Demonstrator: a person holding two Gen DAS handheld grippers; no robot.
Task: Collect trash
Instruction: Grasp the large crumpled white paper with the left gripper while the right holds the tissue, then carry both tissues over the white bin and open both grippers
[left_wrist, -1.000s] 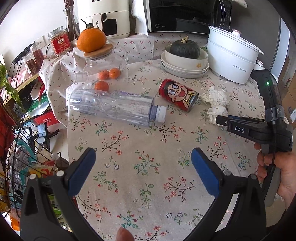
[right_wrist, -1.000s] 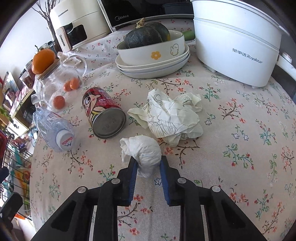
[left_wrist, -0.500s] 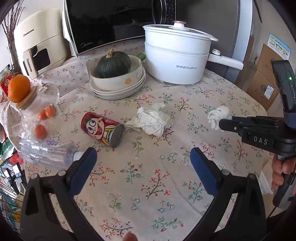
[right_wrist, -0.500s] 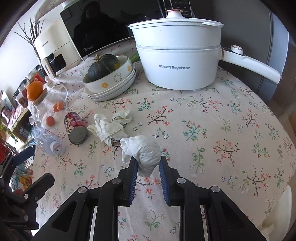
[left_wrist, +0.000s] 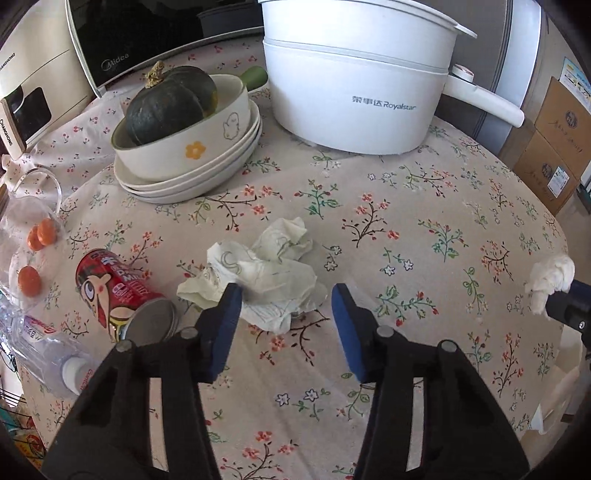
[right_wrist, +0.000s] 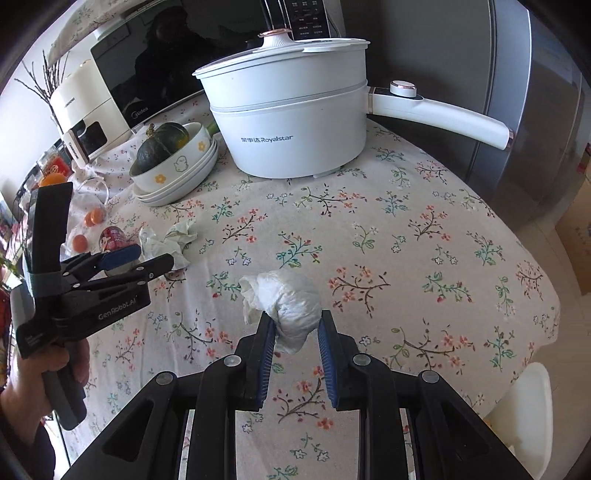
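A crumpled printed paper (left_wrist: 266, 273) lies on the flowered tablecloth (left_wrist: 424, 229). My left gripper (left_wrist: 284, 306) hovers right at it, jaws closing; the paper's near part sits between the blue pads (left_wrist: 225, 325), which do not squeeze it. A red can (left_wrist: 122, 295) and a clear plastic bottle (left_wrist: 48, 350) lie on their sides to the left. My right gripper (right_wrist: 295, 325) is shut on a white tissue wad (right_wrist: 288, 306), held above the cloth. That tissue wad (left_wrist: 550, 277) also shows at the right edge of the left wrist view.
A white Royalstar pot (left_wrist: 354, 85) with a long handle stands at the back. A bowl holding a dark squash (left_wrist: 170, 99) tops stacked plates (left_wrist: 192, 177). A glass jar with small oranges (left_wrist: 37, 236) is far left. The table's rounded edge drops off right, cardboard boxes (left_wrist: 554, 140) beyond.
My left gripper swept right from the bottle to the crumpled paper and its jaws narrowed. My right gripper lifted the tissue wad and carried it right, away from the paper and can.
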